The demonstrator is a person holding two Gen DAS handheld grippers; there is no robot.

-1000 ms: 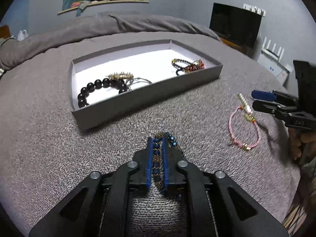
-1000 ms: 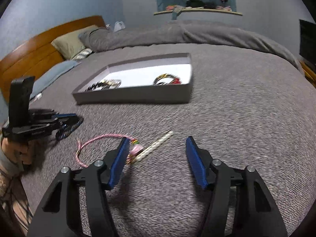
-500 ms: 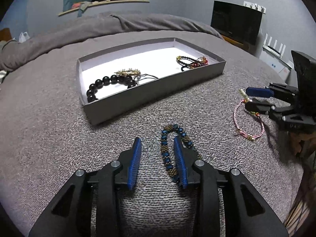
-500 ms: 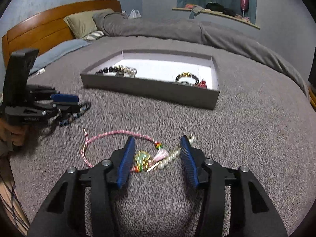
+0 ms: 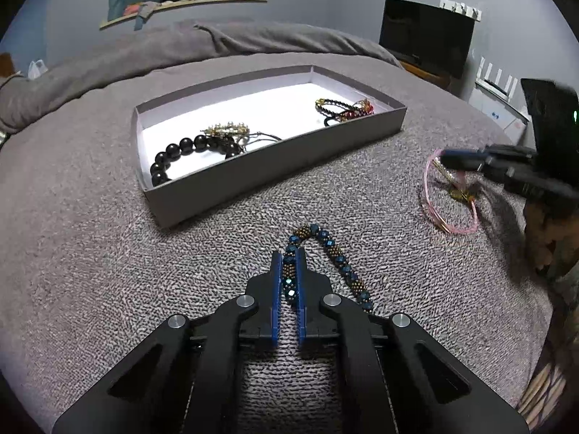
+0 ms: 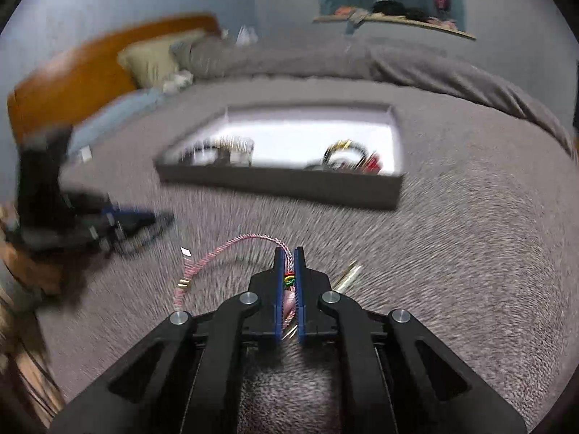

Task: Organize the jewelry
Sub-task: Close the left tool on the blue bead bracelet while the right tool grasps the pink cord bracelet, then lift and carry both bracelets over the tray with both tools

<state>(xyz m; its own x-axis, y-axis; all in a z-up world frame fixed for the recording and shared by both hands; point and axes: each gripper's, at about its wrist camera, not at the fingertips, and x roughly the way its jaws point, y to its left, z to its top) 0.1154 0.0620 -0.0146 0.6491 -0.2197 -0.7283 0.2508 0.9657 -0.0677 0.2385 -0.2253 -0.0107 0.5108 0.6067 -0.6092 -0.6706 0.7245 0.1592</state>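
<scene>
My left gripper point(image 5: 289, 255) is shut on one strand of a blue and bronze beaded bracelet point(image 5: 334, 255) lying on the grey bedspread. My right gripper point(image 6: 288, 251) is shut on a pink cord bracelet point(image 6: 217, 253) with small coloured beads, low over the bedspread; it also shows at the right of the left wrist view point(image 5: 448, 161). A grey tray point(image 5: 275, 159) with a white floor lies beyond both. It holds a black bead bracelet point(image 5: 181, 152), a gold piece point(image 5: 226, 129) and a red and gold bracelet point(image 5: 343, 108). The right wrist view is motion-blurred.
A pearl and gold stick piece point(image 6: 347, 273) lies just right of my right gripper. A rumpled grey duvet point(image 5: 217, 39) lies behind the tray. A wooden headboard point(image 6: 72, 79) and pillow are at the left, a black screen point(image 5: 427, 32) at the right.
My left gripper was shut on the blue bracelet, opened, and has shut on it again. My right gripper closed from wide open onto the pink cord bracelet.
</scene>
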